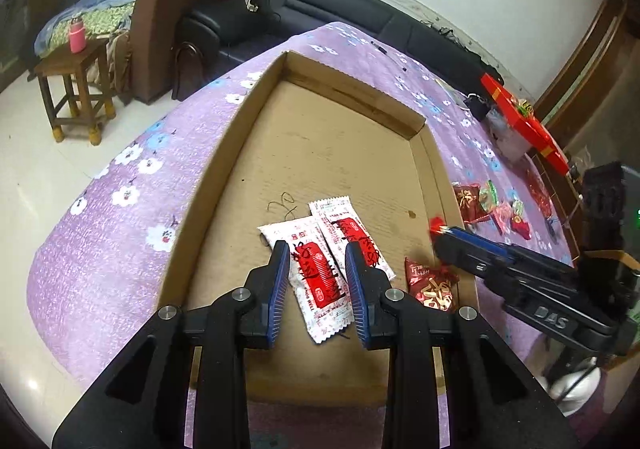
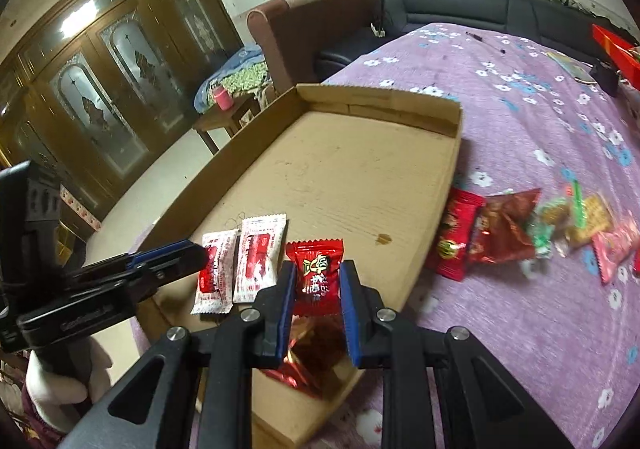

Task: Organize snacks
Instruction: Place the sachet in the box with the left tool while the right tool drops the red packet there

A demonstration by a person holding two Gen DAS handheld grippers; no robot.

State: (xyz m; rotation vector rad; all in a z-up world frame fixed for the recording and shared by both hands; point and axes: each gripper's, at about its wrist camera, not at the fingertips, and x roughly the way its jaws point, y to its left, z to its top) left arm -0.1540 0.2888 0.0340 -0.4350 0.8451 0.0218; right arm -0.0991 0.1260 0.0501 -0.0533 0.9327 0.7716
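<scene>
Only rightward: loose snacks (image 2: pixel 520 233) outside tray (image 2: pixel 452 185).

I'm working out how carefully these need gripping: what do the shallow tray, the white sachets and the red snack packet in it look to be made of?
Tray: brown corrugated cardboard, matte, judging by its raw serrated edges and stains.
White sachets: thin printed plastic film, it seems, slightly glossy, with crimped zigzag ends.
Red snack packet: shiny, probably foil-lined film; it crinkles and catches light.
</scene>
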